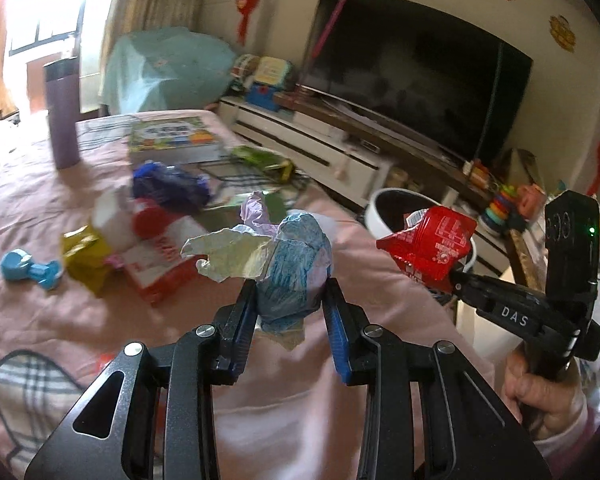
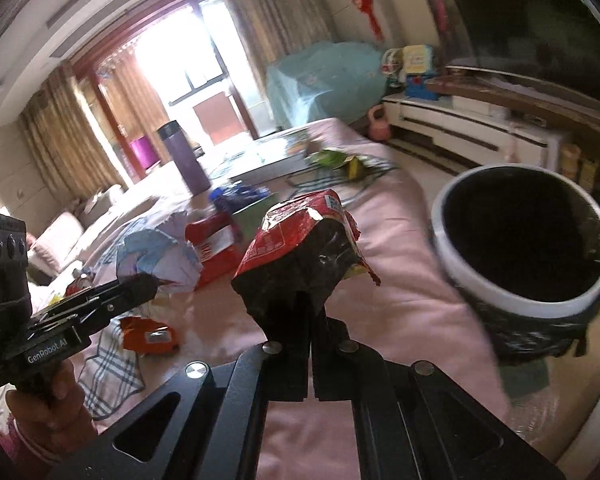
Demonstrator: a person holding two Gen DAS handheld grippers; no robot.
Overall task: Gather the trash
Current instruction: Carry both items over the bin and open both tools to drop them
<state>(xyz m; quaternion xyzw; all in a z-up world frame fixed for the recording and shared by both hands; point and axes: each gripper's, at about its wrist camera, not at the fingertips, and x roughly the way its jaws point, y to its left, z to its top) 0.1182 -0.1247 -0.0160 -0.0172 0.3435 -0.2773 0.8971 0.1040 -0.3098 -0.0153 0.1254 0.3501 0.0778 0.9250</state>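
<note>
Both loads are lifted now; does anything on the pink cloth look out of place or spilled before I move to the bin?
Nothing looks spilled. Litter remains on the pink cloth: a yellow wrapper, a crumpled blue bag and a green packet. A small blue dumbbell lies among it; it looks like no trash.

Daylight is pouring through the window (image 2: 188,76), curtains (image 2: 60,140) hanging beside it, television (image 1: 412,76) sitting dark above a white cabinet (image 1: 320,148).

Bin (image 2: 520,240) stands right of the bed (image 2: 400,280), before the television (image 1: 412,80).

Black tongs (image 1: 290,300), blue pads (image 1: 337,332), silver screws.
</note>
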